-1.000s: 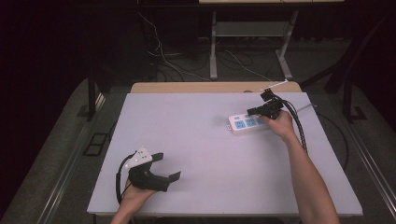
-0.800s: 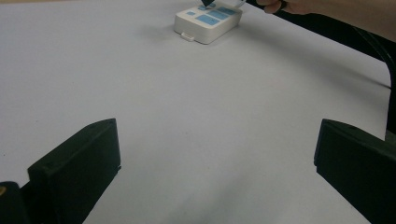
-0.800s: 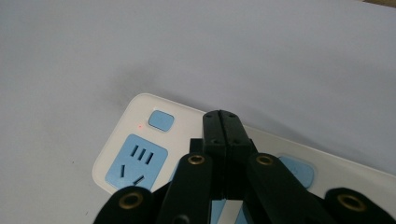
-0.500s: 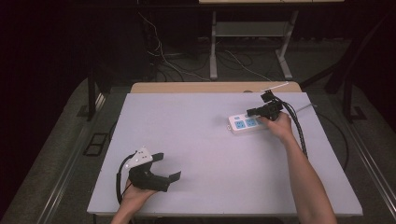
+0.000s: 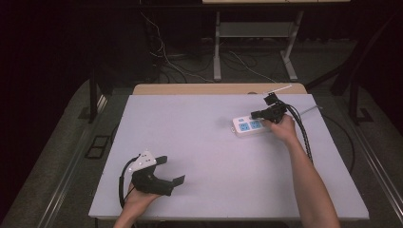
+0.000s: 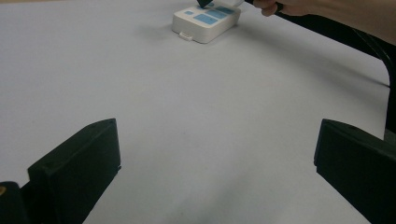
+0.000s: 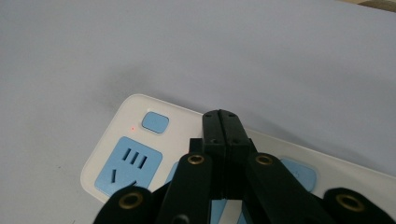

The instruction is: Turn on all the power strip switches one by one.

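right gripper [image 7: 223, 116] has its jaws pressed together, nothing between them, tips over the strip [image 7: 140, 154] just beside the blue switch [image 7: 155, 122]. can't tell if the tips touch the strip's top. small red light sits left of that switch. blue socket [image 7: 128, 164] with slots is at the strip's near-left corner in the right gripper view.

in the high view my right gripper [image 5: 256, 114] is at the far right of the table [image 5: 199, 142], pointing left over the strip [image 5: 248, 127], my right hand [image 5: 283, 127] behind it. strip lies flat on the table, white with blue faces, long side running left-right. cable [image 5: 304, 137] trails back along my right forearm.

left gripper [image 5: 173, 171] rests at the near left of the table, in my left hand [image 5: 138, 198], jaws spread wide, nothing in them. left gripper view has both black jaws apart at the bottom corners, bare table between, strip [image 6: 205, 21] far off at the top. the two grippers are well apart.
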Tool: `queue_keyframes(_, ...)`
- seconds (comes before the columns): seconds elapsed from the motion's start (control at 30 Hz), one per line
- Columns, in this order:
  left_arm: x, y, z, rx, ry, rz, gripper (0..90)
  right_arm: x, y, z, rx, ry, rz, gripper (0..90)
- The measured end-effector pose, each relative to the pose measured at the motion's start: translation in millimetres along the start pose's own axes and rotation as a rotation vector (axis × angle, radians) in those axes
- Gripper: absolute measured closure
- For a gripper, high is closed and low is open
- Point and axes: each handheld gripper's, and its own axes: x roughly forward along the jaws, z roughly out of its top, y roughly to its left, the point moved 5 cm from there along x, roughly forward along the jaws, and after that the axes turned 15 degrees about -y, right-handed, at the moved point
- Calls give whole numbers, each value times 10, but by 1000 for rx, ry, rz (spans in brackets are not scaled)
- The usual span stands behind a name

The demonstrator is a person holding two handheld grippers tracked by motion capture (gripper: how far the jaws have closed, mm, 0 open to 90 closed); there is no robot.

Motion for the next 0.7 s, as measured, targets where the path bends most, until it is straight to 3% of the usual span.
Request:
queue_keyframes(0.33, -7, -21, -3, 1, -2, -3, 0, 13, 36, 7, -41, 18, -30, 900)
queue_keyframes(0.57, -7, -33, -3, 2, -1, -6, 0, -4, -2, -42, 11, -19, -7, 900)
queue_keyframes(0.7, -4, -22, -10, -1, 1, -4, 0, -20, -2, -60, 3, -36, -11, 900)
